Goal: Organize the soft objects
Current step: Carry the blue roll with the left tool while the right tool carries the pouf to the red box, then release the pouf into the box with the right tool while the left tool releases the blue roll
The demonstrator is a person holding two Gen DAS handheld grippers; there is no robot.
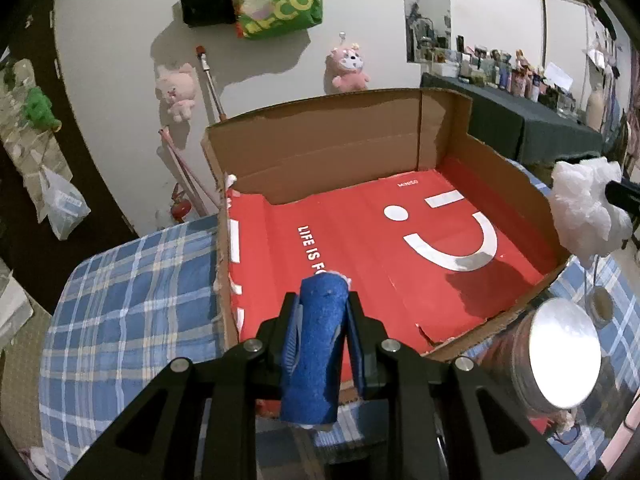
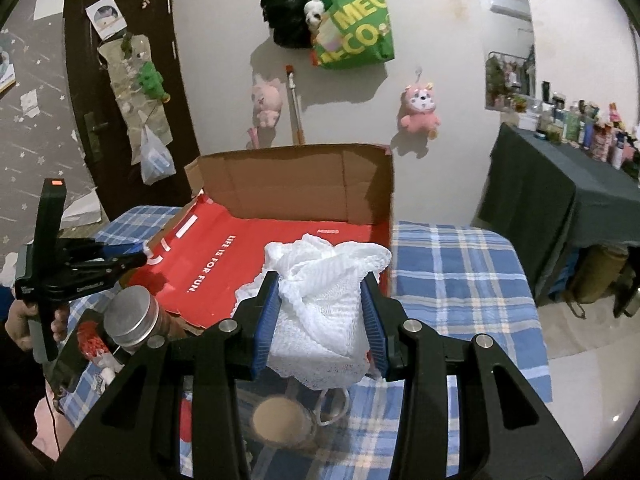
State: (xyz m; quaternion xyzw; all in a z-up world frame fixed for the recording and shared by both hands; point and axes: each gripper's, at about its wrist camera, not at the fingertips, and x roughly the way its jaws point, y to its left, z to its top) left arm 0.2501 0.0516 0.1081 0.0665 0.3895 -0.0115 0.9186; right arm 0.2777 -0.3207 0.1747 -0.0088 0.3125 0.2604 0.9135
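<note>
My left gripper (image 1: pixel 320 312) is shut on a rolled blue cloth (image 1: pixel 314 352), held over the near edge of the open cardboard box (image 1: pixel 320 148) with its red smiley-face floor (image 1: pixel 360 240). My right gripper (image 2: pixel 322 292) is shut on a white mesh bath pouf (image 2: pixel 320 312), hanging over the box's near right corner. In the left wrist view the white pouf (image 1: pixel 584 208) shows at the right edge, outside the box wall. In the right wrist view the left gripper (image 2: pixel 136 258) reaches in from the left at the cardboard box (image 2: pixel 292 184).
The box sits on a blue plaid cloth (image 1: pixel 132 288) over a small table. A metal-lidded jar (image 1: pixel 560 360) stands beside the box's near corner. Plush toys (image 1: pixel 348 68) and a green bag (image 1: pixel 280 0) hang on the wall behind. A dark-draped table (image 2: pixel 560 184) with bottles stands right.
</note>
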